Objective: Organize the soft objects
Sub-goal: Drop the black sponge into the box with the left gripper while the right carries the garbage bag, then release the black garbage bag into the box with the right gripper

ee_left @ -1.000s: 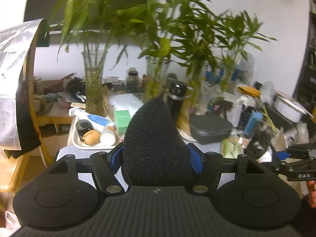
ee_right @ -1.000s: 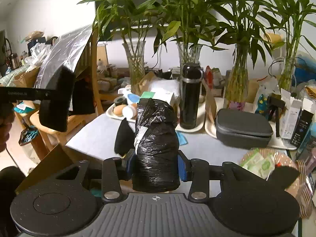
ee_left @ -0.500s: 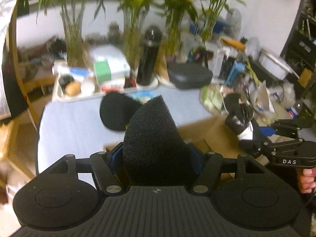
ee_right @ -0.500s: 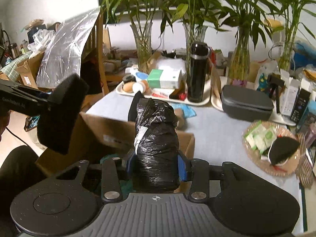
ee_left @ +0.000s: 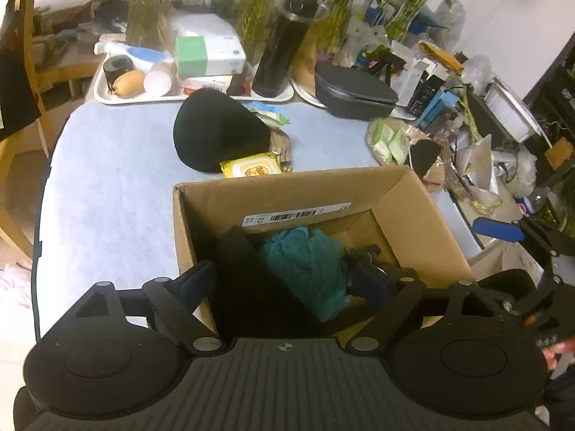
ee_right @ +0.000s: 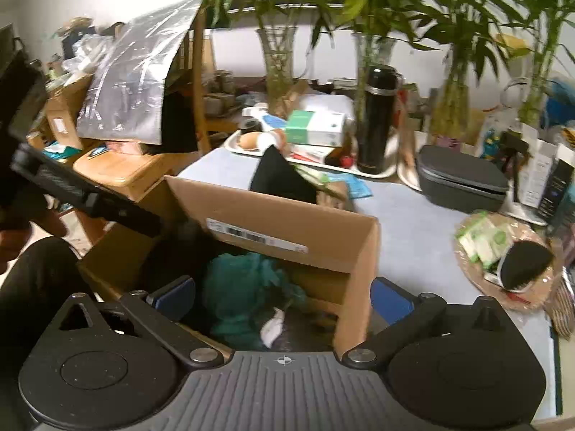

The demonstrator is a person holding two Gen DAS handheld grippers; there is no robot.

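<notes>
Hovering over the brown cardboard box (ee_left: 424,208), both grippers, left (ee_left: 287,280) & right (ee_right: 284,298), stand spread, holding nothing; next black foam wedge (ee_left: 215,133) is light, squashy: pinch its thin edge.

A white paper shipping label (ee_left: 296,213) is stuck along the inner far wall of the open brown cardboard box (ee_left: 201,222). In the left wrist view it carries a black barcode, and the digits "03" can be read at its left end; its other small print is too fine to make out. In the right wrist view the same label (ee_right: 257,235) is blurred and unreadable.
</notes>
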